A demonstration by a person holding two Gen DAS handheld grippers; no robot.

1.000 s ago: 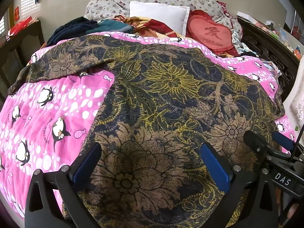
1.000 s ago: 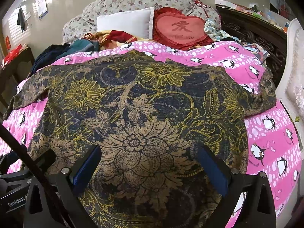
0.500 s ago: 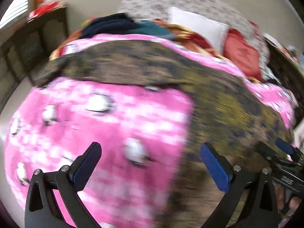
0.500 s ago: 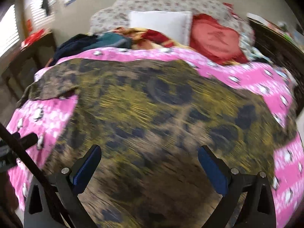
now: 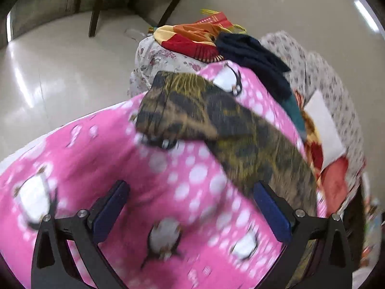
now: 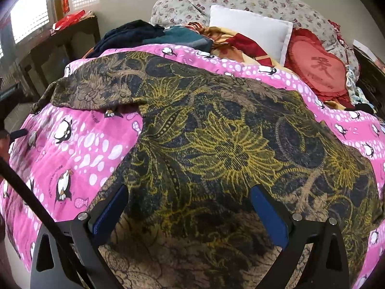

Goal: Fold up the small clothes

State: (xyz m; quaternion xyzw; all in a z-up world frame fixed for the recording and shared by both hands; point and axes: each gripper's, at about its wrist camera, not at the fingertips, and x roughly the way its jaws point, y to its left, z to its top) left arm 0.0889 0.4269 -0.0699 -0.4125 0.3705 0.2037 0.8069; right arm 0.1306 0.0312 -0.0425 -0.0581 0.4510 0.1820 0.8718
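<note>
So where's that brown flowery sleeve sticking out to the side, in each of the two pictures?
Left wrist view: the sleeve lies across the centre, its cuff end pointing left toward the floor, blurred.
Right wrist view: the sleeve lies at upper left, spread over the bed edge.
Shared landmark: the pink penguin quilt under it, with the dark blue clothes piled just beyond.

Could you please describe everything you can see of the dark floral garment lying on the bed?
The floral garment is thin-looking fabric, navy and brown with yellow-gold flowers. It lies spread flat on the pink penguin quilt, one sleeve stretched left, its cuff at the bed's edge. Both open grippers hover over it; neither grips it.
</note>
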